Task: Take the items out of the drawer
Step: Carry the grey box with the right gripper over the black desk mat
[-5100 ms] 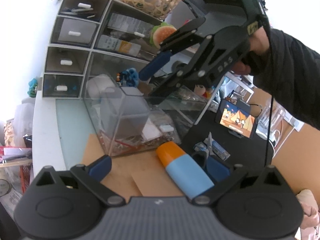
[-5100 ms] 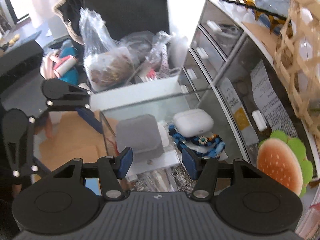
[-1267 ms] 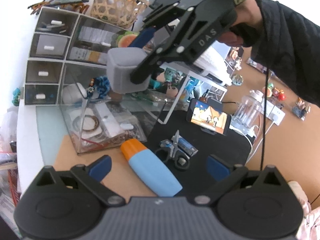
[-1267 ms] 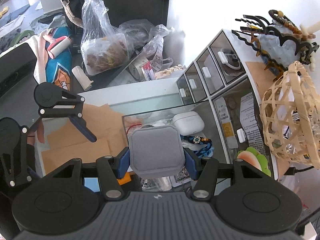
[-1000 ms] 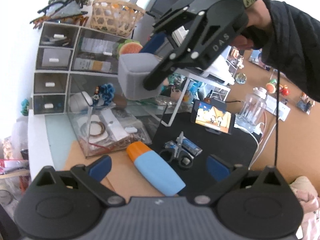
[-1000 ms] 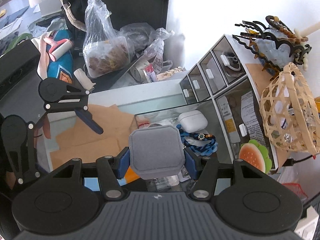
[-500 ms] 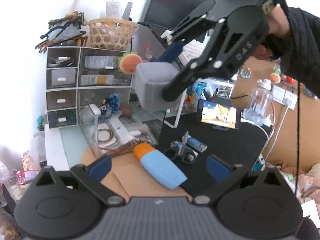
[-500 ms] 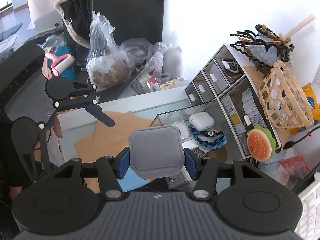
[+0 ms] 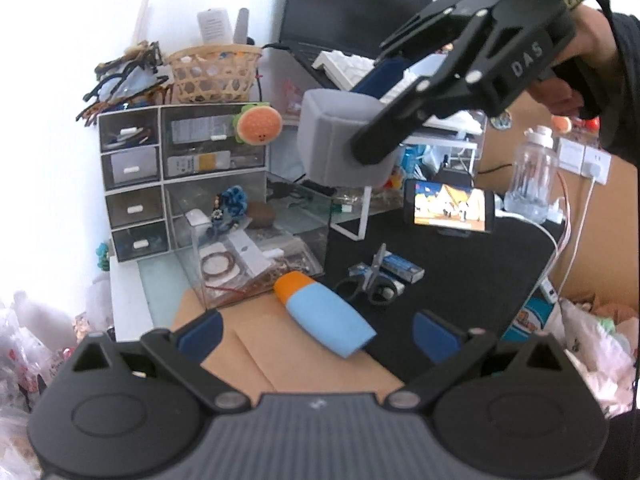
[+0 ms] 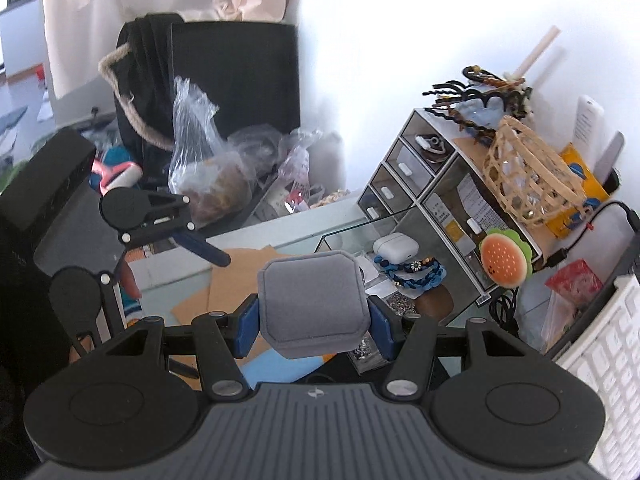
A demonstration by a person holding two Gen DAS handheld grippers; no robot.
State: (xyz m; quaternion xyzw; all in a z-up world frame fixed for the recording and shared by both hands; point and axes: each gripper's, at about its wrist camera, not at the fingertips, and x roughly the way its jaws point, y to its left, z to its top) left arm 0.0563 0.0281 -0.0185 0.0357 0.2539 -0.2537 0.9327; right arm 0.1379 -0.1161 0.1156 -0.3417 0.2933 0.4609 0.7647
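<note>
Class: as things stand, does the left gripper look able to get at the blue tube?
Probably yes. The left gripper is open and empty, and the blue tube lies uncovered on the desk between its fingers' line, nothing in front.

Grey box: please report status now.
Right tool shut on grey box, high above open drawer. Left tool open, empty, above blue bottle. Nothing blocking.

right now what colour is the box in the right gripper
Plain grey box, clearest in the right wrist view.

Right tool (image 10: pixel 314 326) raised, pads clamped tight; left tool (image 9: pixel 316 330) spread wide, low.
</note>
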